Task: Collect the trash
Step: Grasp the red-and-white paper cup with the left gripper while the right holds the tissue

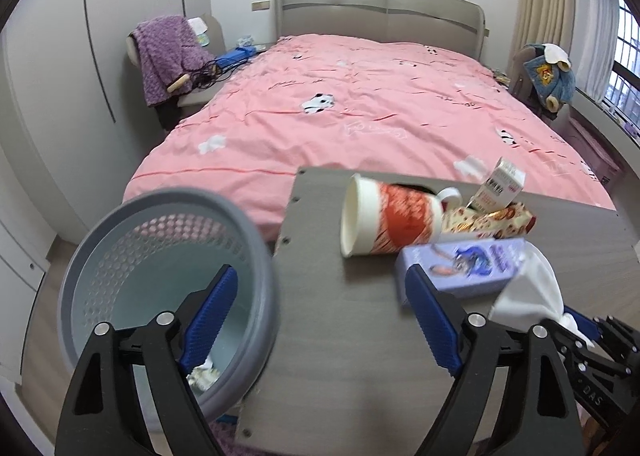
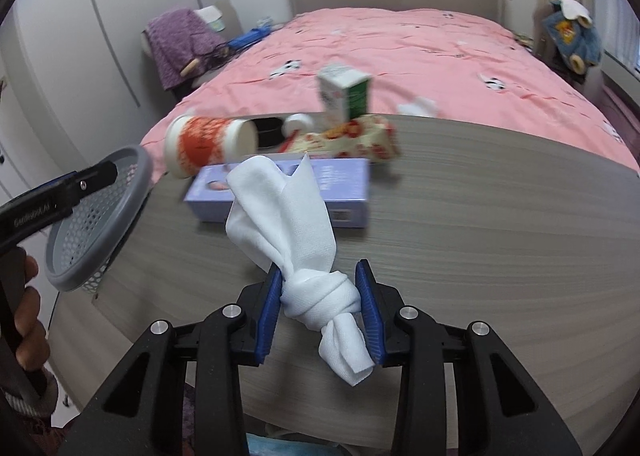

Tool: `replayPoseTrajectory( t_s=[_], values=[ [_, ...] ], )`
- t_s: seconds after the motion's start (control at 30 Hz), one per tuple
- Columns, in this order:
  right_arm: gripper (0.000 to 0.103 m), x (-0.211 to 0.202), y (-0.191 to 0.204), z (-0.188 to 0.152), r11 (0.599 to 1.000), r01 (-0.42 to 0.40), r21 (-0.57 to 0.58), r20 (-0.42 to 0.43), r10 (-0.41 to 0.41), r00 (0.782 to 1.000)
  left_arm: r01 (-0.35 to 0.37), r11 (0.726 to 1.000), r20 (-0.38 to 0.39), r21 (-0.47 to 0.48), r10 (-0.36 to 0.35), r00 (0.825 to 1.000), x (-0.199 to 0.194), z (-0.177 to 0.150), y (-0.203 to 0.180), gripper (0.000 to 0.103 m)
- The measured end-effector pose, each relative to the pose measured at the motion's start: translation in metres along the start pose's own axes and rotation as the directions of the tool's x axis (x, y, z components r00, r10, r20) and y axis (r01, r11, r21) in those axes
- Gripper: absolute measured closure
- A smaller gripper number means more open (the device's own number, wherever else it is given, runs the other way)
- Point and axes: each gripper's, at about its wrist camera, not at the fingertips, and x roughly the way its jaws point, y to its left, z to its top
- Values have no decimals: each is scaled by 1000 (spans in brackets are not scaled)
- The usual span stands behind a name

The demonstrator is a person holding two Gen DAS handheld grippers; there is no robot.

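My right gripper (image 2: 320, 296) is shut on a knotted white cloth (image 2: 296, 216), held above the grey table (image 2: 480, 236); the cloth also shows in the left wrist view (image 1: 528, 288). My left gripper (image 1: 324, 308) is open and empty, between the grey-blue perforated bin (image 1: 160, 256) and the table's left edge. On the table lie a red and white paper cup (image 1: 384, 216) on its side, a purple box (image 1: 460, 268), a patterned snack wrapper (image 1: 488, 220) and a small carton (image 1: 500, 184). Some trash lies in the bin's bottom.
A bed with a pink cover (image 1: 360, 104) stands behind the table. A chair with a purple blanket (image 1: 172, 56) is at the back left, white wardrobes (image 1: 60, 76) on the left, a stuffed toy (image 1: 548, 72) at the back right.
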Motion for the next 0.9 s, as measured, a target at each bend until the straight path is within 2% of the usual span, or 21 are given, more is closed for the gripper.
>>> replayPoseTrajectory(
  t_s=[0.37, 0.6, 0.9],
  values=[
    [67, -5, -42, -2, 996, 5, 91, 20, -7, 1000, 76, 993, -9, 91, -75, 997, 37, 33, -41, 20],
    [67, -4, -54, -4, 992, -5, 128, 22, 2, 1000, 75, 991, -64, 111, -69, 996, 67, 43, -56, 20],
    [67, -3, -62, -5, 988, -8, 153, 24, 4, 1000, 54, 988, -90, 144, -41, 995, 86, 42, -69, 20]
  ],
)
